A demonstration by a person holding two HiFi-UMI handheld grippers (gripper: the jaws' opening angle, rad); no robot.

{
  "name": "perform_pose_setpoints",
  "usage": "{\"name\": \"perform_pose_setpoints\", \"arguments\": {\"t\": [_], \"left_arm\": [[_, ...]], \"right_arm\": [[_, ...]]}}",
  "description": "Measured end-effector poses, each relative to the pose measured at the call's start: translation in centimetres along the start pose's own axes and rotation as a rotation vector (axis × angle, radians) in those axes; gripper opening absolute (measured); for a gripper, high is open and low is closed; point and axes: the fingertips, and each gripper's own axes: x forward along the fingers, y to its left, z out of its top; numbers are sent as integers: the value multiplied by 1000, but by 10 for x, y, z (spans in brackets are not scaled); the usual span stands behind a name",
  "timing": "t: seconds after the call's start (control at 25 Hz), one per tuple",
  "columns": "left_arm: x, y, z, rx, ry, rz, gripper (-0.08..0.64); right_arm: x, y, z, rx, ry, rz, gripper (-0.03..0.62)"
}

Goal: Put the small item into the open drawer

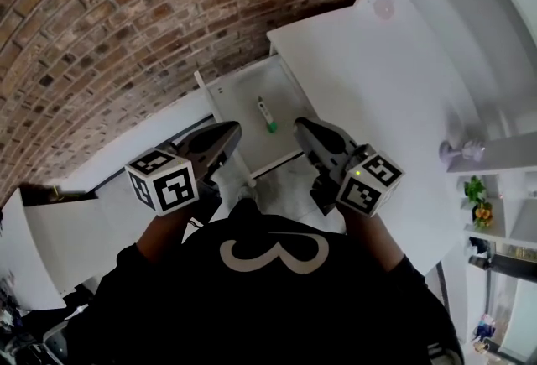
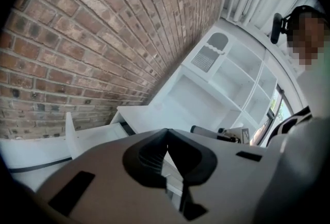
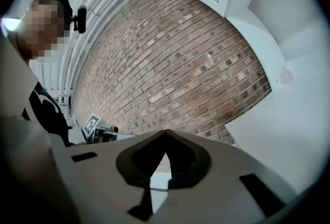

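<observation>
The white drawer stands pulled out under the desk edge. Inside it lies a small white pen-like item with a green tip, alone on the drawer floor. My left gripper hovers over the drawer's near left corner, its jaws shut with nothing between them. My right gripper hangs at the drawer's near right corner, also shut and empty. In the left gripper view the tips meet in front of the drawer. The right gripper view has its tips closed against the brick wall.
A white desk top runs to the right of the drawer, with a small purple object near its right edge and a pink round spot at the back. The brick wall lies behind. White shelves rise above the desk.
</observation>
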Motion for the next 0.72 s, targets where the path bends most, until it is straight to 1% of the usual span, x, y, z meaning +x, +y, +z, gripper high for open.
{"name": "perform_pose_setpoints", "arguments": {"t": [0.24, 0.48, 0.72], "left_arm": [[5, -39, 4, 49, -22, -54, 2], [10, -60, -2, 103, -16, -74, 2], [24, -73, -15, 115, -8, -98, 2]], "right_arm": [[-23, 11, 6, 20, -28, 18, 8], [-40, 13, 1, 43, -36, 13, 8], [-65, 5, -1, 51, -56, -19, 8]]}}
